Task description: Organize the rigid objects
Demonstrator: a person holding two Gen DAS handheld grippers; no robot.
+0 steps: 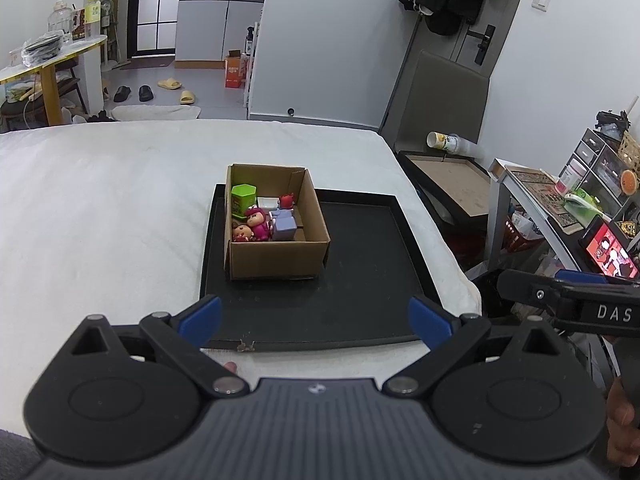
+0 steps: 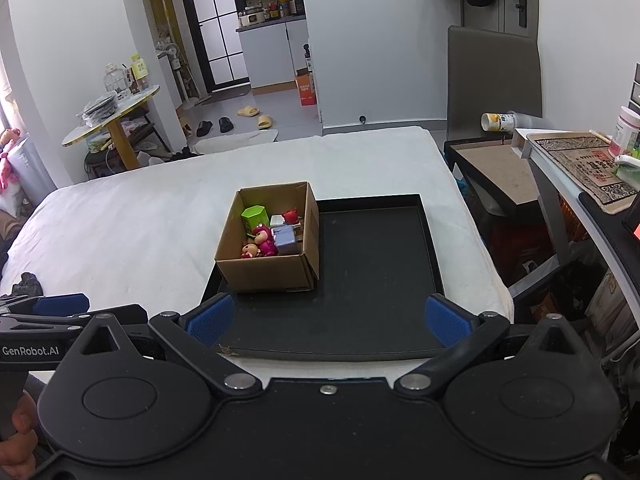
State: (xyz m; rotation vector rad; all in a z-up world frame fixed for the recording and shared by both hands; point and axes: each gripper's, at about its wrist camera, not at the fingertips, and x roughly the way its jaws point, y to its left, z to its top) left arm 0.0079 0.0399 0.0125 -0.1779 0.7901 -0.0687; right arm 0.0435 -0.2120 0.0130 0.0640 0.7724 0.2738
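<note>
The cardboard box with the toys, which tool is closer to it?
Left, I think, narrowly. The left tool sits right before the cardboard box; the right tool sits back and off to its right.

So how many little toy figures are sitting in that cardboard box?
3 that I can make out, all inside the cardboard box: a pink figure mid-box, a small brown-faced figure at the near corner, and a red-haired figure toward the back. Others may be hidden beneath.

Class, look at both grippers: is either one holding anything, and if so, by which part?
Nothing is held. The left gripper and right gripper are both open and empty, back from the cardboard box of toys.
</note>
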